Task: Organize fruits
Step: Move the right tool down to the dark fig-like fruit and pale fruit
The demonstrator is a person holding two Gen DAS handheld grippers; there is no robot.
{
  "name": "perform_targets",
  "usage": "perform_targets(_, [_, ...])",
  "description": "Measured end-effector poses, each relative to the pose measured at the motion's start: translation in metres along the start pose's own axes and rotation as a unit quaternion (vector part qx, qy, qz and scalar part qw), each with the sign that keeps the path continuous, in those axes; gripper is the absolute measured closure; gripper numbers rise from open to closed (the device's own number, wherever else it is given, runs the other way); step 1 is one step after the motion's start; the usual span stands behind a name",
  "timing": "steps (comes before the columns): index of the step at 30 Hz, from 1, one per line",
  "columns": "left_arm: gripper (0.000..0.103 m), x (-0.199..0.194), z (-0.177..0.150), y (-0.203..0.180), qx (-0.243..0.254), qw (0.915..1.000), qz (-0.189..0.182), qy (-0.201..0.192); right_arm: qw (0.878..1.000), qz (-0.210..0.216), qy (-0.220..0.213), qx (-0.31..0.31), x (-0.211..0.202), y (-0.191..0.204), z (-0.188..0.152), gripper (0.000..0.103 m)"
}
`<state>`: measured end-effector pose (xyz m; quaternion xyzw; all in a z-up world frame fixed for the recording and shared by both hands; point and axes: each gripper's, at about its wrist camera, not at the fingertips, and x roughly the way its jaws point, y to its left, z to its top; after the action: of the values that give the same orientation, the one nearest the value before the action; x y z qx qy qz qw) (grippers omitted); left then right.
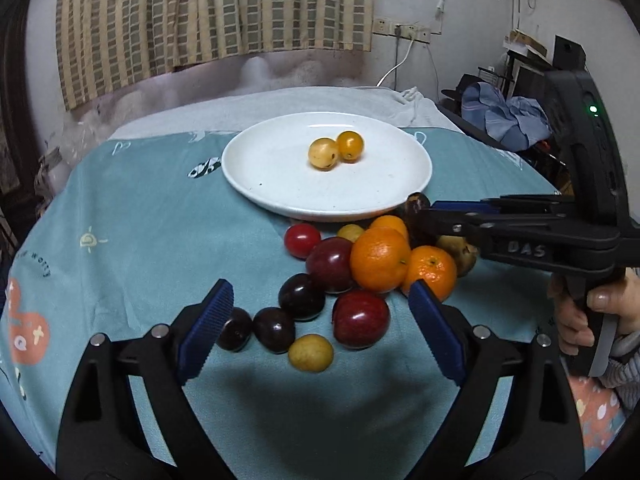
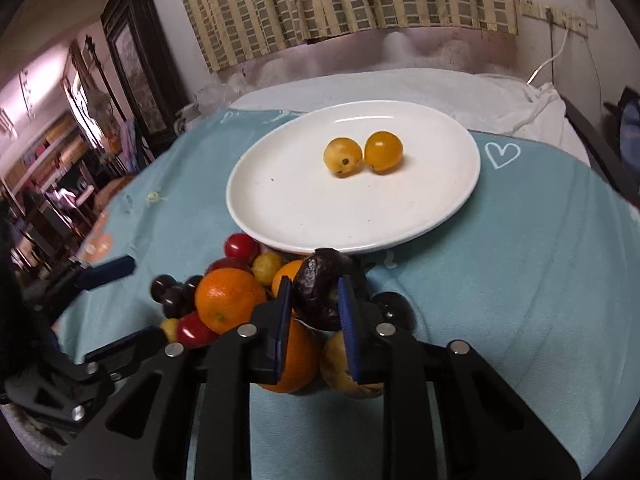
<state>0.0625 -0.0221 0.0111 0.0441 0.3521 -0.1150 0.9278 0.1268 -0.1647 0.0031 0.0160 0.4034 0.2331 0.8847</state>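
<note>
A white plate [image 2: 280, 208] sits on a desk under a teal cloth [image 2: 520, 280], holding two yellow fruits [image 2: 343, 157]; just in front, touching its rim, lies a fruit pile [image 1: 360, 272] of oranges, plums and tomatoes; the right hand-held gripper [image 2: 314, 300] pinches a dark wrinkled fruit [image 2: 320, 280] at the pile's far edge; the left hand-held gripper [image 1: 320, 304] is spread wide over the plums, pinching nothing.

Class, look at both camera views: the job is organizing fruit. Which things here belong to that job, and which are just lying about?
Part of the job:
white plate
two yellow fruits on it
fruit pile on the cloth
dark wrinkled fruit in the right gripper
left gripper, open

Just lying about:
striped curtain
wall sockets
blue clothes
</note>
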Motion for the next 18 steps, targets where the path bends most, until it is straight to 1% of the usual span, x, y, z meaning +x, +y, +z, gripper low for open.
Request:
perform_targets(2, [0.011, 0.0, -0.001, 0.0, 0.004, 1.0, -0.002, 0.001, 1.0, -0.017, 0.002, -0.014, 0.005, 0.003, -0.002, 0.057])
perform_targets(4, [0.011, 0.002, -0.001, 0.001, 0.003, 1.0, -0.006, 0.005, 0.999, -0.031, -0.001, -0.024, 0.011, 0.004, -0.004, 0.057])
perform_targets(6, [0.01, 0.003, -0.001, 0.001, 0.002, 0.9999, -0.007, 0.007, 1.0, -0.024, -0.003, -0.018, 0.011, 0.001, -0.003, 0.059])
perform_targets(8, [0.01, 0.005, -0.001, 0.002, 0.0, 0.9999, -0.008, 0.01, 1.0, -0.023, 0.007, -0.004, 0.01, -0.006, -0.003, 0.072])
perform_targets(10, [0.01, 0.006, -0.001, 0.001, 0.001, 0.9999, -0.009, 0.01, 1.0, -0.005, 0.017, 0.011, 0.01, -0.013, -0.004, 0.077])
perform_targets(13, [0.01, 0.005, 0.0, -0.002, 0.004, 1.0, -0.007, 0.006, 1.0, 0.002, 0.018, 0.02, 0.003, -0.014, -0.004, 0.08])
perform_targets(16, [0.01, 0.006, 0.008, -0.007, 0.006, 1.0, -0.006, 0.0, 0.998, 0.021, 0.023, 0.046, 0.002, -0.021, -0.003, 0.08])
perform_targets(18, [0.01, 0.011, 0.012, -0.013, 0.01, 0.9999, -0.013, 0.003, 0.998, 0.024, 0.024, 0.049, 0.006, -0.022, -0.001, 0.08])
